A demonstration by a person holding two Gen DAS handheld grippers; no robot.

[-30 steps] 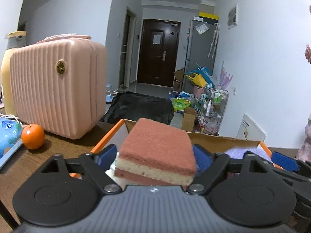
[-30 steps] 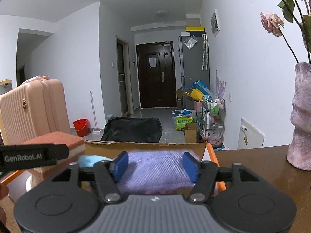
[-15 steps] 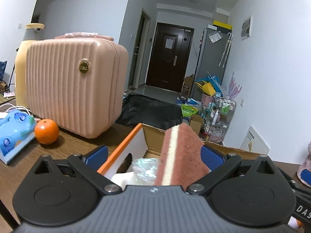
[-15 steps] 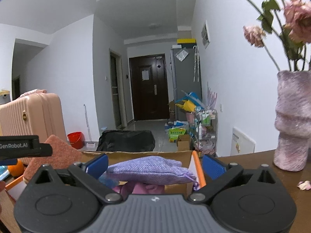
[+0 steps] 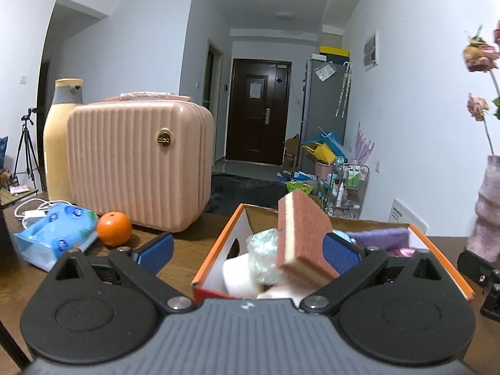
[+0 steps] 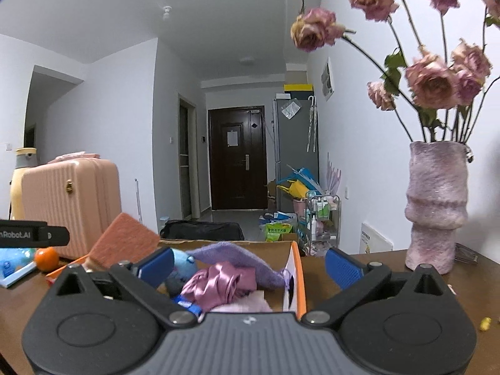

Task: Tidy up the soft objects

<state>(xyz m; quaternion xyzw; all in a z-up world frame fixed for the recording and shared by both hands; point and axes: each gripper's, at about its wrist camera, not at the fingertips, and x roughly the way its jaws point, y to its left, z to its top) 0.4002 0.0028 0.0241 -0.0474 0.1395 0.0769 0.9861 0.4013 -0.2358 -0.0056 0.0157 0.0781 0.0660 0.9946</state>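
Since 0.5 s ago both tongs spread wider & backed off. Left tongs [image 5: 247, 251] open; sponge [image 5: 301, 237] leans tilted in box [image 5: 215, 250], left end. Right tongs [image 6: 250, 265] open, empty. Nudge sponge flat w/o crushing.

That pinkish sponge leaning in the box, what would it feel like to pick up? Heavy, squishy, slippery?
The sponge is probably light: it shows a pale foam core between two reddish layers. It likely squashes under a squeeze and springs back. Its fuzzy-looking faces should grip rather than slip. It leans tilted on the items in the box, so a nudge may topple it. Both claws are open.
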